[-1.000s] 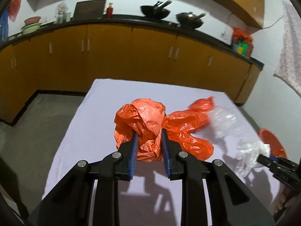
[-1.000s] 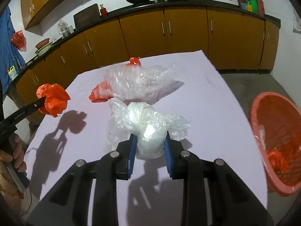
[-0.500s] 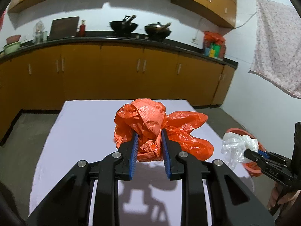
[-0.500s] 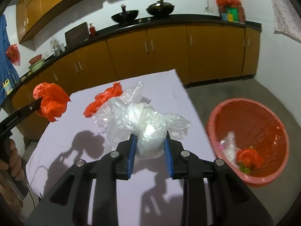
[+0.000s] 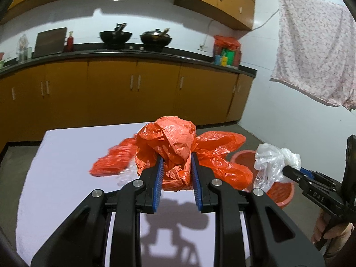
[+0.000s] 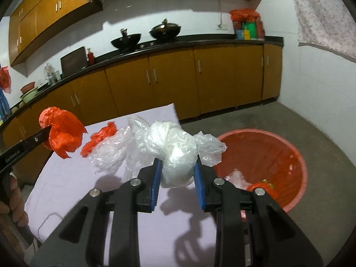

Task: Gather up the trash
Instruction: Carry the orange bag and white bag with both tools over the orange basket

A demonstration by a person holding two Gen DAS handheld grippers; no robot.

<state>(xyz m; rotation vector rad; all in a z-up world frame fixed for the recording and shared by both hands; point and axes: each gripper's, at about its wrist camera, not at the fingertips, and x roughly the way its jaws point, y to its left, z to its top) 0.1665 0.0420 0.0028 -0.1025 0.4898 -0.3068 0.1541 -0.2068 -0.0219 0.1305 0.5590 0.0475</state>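
From the left wrist view, the left claw [image 5: 175, 173] is clamped on a crumpled orange plastic bag [image 5: 178, 146], held above the white-covered counter [image 5: 62, 178]; at far right the right claw [image 5: 291, 172] carries a clear plastic bag [image 5: 270, 162]. From the right wrist view, the right claw [image 6: 176, 173] pinches that clear plastic bag [image 6: 173, 149] beside the red basket [image 6: 296, 155] on the floor, where some trash lies, while more bags [image 6: 104, 142] sit on the counter.

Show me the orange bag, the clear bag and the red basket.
orange bag [image 5: 175, 142], left wrist view, crumpled top
clear bag [image 6: 175, 146], right wrist view, bunched middle
red basket [image 6: 298, 155], right wrist view, far rim
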